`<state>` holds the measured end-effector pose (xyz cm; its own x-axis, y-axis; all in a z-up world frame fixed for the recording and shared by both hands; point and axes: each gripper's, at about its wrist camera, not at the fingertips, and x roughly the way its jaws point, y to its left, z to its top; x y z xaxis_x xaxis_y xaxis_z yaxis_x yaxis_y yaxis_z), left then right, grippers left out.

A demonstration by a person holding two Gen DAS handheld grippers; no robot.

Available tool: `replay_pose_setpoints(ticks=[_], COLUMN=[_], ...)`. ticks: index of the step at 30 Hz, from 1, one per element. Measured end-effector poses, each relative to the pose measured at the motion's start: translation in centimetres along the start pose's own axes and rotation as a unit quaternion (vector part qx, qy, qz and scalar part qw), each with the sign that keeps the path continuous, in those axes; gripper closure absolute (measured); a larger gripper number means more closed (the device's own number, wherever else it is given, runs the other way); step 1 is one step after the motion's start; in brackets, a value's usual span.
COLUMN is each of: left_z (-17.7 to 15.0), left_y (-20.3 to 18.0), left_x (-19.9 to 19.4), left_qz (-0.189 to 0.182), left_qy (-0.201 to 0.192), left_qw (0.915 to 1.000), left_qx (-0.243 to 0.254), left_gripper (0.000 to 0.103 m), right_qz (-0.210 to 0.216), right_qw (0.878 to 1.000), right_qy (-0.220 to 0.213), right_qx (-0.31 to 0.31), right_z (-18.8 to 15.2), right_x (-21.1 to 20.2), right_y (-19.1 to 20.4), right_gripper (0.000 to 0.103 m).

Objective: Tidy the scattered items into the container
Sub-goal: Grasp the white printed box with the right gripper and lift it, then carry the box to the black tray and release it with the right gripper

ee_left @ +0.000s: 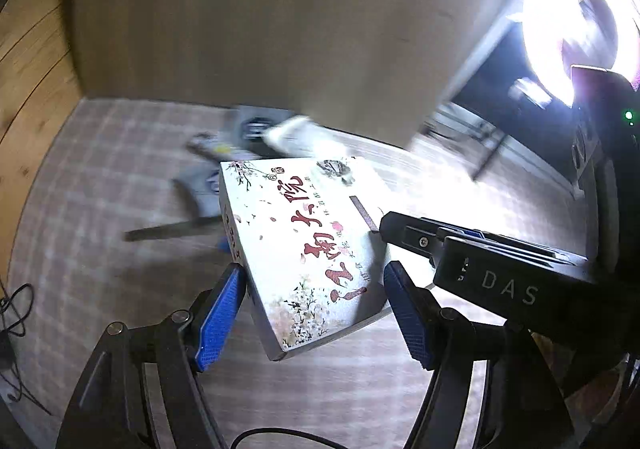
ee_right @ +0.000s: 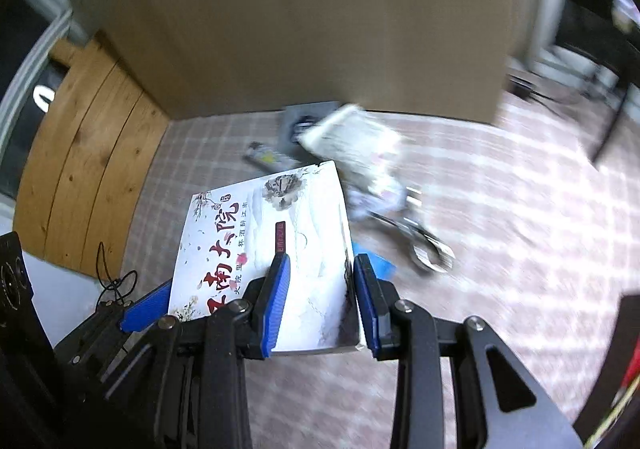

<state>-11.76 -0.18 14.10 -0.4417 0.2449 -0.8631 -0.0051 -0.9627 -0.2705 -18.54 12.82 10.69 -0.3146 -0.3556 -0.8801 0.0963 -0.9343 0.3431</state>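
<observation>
**Colleague:** So, what are you holding right now?

**Me:** Right now I have both tongs on one thing, a flat white gift box (ee_left: 304, 253) printed with red calligraphy and blossom sprigs. My left gripper (ee_left: 316, 313) straddles the near end across the full width, blue pads against the two long sides, so its jaws stand wide. My right gripper (ee_right: 320, 301) pinches the right-hand edge, one pad on top of the lid and the other outside the side wall, so its jaws are only partly open.

**Colleague:** Why two grips on one box?

**Me:** It's broad and flat, and I judge a single pinch at one edge would let it sag or twist. The wide grip carries it, the edge grip steadies it.

**Colleague:** Where is the box relative to the container?

**Me:** Up off the checked pink tablecloth (ee_left: 100, 177), tilted, its far end pointing at the large brown cardboard carton (ee_right: 304, 21) that stands at the far side of the table. I take that carton for the container. The box is near its wall but not over the opening, which I can't see from either wrist view.

**Colleague:** What's left on the table?

**Me:** Under and beyond the box lie a metal spanner (ee_right: 420, 245), a pale printed packet (ee_right: 352, 141), a grey packet (ee_right: 308, 121) against the carton's foot, and a small dark item (ee_right: 264, 155) too blurred to name. My job is clearing the carton's rim without either grip slipping.
</observation>
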Motion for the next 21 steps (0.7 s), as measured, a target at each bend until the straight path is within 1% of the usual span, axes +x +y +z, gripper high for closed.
replay_pose_setpoints(ticks=[3, 4, 6, 7, 11, 15, 18, 19, 21], left_z=[-0.4, -0.8, -1.0, -1.2, -2.7, -5.0, -7.3, -7.9, -9.1], left_y=[-5.0, -7.0, -9.9, -11.7, -18.3, -25.3, -30.8, -32.1, -34.4], left_x=[0.0, -0.3, -0.2, -0.1, -0.1, 0.7, 0.7, 0.6, 0.1], left_qz=[-0.019, -0.028, -0.041, -0.049, -0.079, -0.11, -0.135, -0.14, -0.15], left_qy=[0.003, 0.004, 0.006, 0.007, 0.016, 0.027, 0.038, 0.04, 0.044], left_qw=[0.9992, 0.9984, 0.9969, 0.9956, 0.9894, 0.9785, 0.9669, 0.9637, 0.9572], left_qx=[0.035, 0.049, 0.067, 0.079, 0.121, 0.172, 0.213, 0.224, 0.243], left_gripper=[0.035, 0.035, 0.035, 0.035, 0.035, 0.035, 0.035, 0.035, 0.035], right_qz=[-0.01, -0.016, -0.024, -0.031, -0.056, -0.085, -0.105, -0.112, -0.121], right_qw=[0.999, 0.999, 0.997, 0.996, 0.989, 0.98, 0.971, 0.967, 0.961], right_qy=[-0.017, -0.025, -0.037, -0.046, -0.071, -0.093, -0.106, -0.111, -0.117], right_qx=[0.03, 0.044, 0.063, 0.075, 0.113, 0.155, 0.186, 0.2, 0.217], right_z=[-1.6, -2.4, -3.6, -4.6, -7.8, -11.5, -15.0, -16.3, -18.1], right_x=[-2.6, -3.9, -6.2, -7.9, -12.9, -17.4, -21.1, -22.5, -24.4], right_y=[-3.2, -4.7, -7.2, -9.1, -14.1, -19.3, -23.9, -25.5, -27.5], right_gripper=[0.071, 0.071, 0.071, 0.071, 0.071, 0.071, 0.071, 0.071, 0.071])
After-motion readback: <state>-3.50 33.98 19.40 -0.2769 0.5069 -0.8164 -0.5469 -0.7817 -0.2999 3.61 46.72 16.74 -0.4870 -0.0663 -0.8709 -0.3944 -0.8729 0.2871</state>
